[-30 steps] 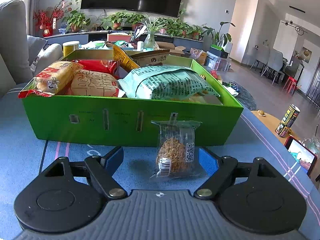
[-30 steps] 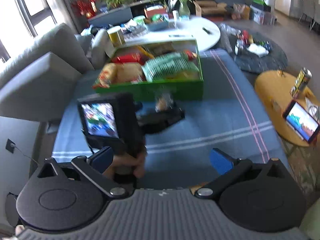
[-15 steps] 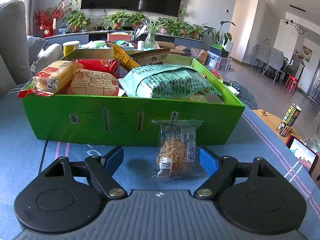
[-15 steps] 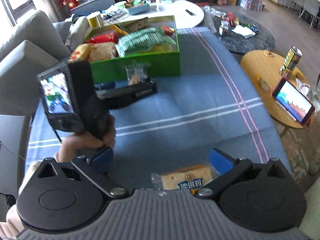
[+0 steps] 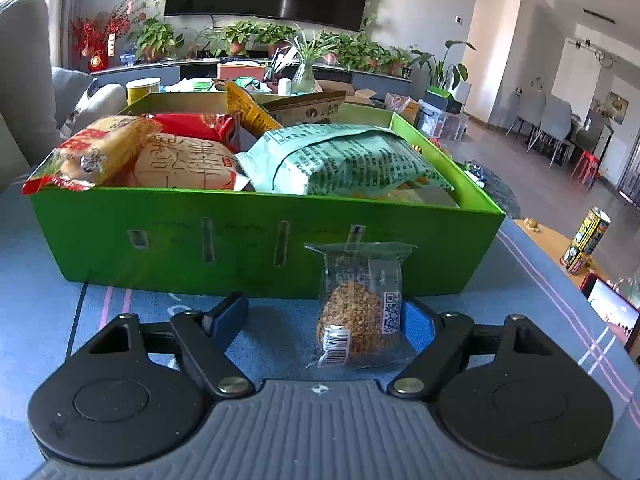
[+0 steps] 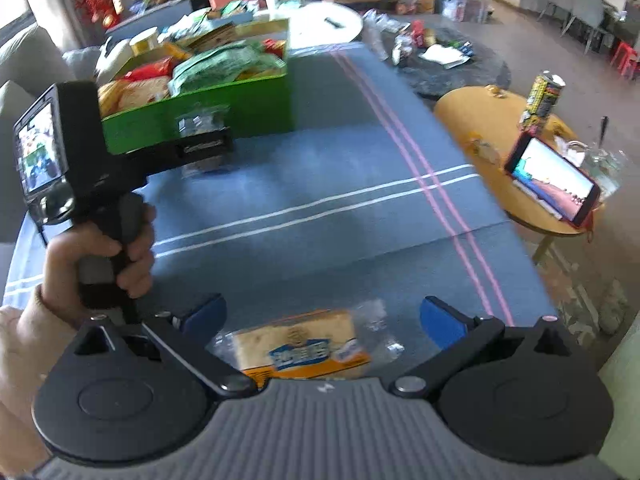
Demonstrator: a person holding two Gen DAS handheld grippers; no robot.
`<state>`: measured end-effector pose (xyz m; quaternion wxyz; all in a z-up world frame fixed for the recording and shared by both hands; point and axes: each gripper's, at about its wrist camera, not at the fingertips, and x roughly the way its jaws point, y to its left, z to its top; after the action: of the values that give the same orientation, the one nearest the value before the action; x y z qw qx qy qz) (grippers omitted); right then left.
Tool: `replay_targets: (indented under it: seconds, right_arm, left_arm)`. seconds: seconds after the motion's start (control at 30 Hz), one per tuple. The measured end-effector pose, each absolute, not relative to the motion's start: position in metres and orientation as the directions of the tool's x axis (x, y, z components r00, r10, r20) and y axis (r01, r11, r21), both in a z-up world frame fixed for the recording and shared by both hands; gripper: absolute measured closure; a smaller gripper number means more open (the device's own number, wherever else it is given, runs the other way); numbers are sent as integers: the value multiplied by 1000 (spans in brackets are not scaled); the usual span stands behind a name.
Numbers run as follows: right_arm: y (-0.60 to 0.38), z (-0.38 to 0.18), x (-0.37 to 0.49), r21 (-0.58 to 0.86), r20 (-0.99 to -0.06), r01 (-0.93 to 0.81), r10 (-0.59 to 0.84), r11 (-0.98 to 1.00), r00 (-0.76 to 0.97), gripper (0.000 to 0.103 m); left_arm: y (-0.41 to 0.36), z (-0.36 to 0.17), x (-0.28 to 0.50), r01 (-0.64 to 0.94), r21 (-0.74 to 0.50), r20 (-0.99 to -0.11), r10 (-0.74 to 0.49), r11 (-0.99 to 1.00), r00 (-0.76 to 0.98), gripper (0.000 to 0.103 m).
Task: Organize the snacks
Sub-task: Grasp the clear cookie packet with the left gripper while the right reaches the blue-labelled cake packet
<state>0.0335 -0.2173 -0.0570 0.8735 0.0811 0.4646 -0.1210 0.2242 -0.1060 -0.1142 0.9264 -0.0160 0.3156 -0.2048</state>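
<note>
A green box (image 5: 240,248) full of snack bags stands on the blue cloth; it also shows in the right wrist view (image 6: 224,108). A small clear-wrapped brown snack (image 5: 356,312) stands in front of the box, between the fingers of my open left gripper (image 5: 320,320), nearer the right finger. My right gripper (image 6: 322,316) is open above an orange-and-blue wrapped cake (image 6: 304,348) lying on the cloth between its fingers. The left gripper's body and the hand holding it (image 6: 100,248) show in the right wrist view.
A round yellow side table (image 6: 500,120) to the right carries a can (image 6: 542,96) and a propped phone (image 6: 552,180). A grey sofa (image 5: 24,80) is on the left. A white table with clutter (image 6: 320,20) stands behind the box.
My right gripper has moved down and forward over the orange cake, which now lies fully between its fingers. The left gripper has barely moved and stays around the small snack.
</note>
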Motion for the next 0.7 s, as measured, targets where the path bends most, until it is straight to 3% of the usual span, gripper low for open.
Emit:
replay_targets:
  seconds: [0.07, 0.1, 0.2, 0.7]
  right_arm:
    - [-221, -62, 29, 15, -825, 306, -161, 952, 542, 0]
    - [-224, -64, 28, 17, -824, 313, -164, 950, 542, 0]
    - [-231, -70, 17, 62, -815, 327, -141, 943, 562, 0]
    - [-228, -76, 2, 160, -765, 202, -8, 966, 644, 0]
  left_arm:
    - [-110, -114, 222, 398, -140, -576, -401, 907, 713, 61]
    - [-113, -114, 221, 409, -117, -579, -397, 905, 712, 66]
    - [-122, -115, 216, 428, -37, -579, -368, 903, 727, 70]
    - [-116, -109, 203, 461, -63, -591, -405, 885, 697, 72]
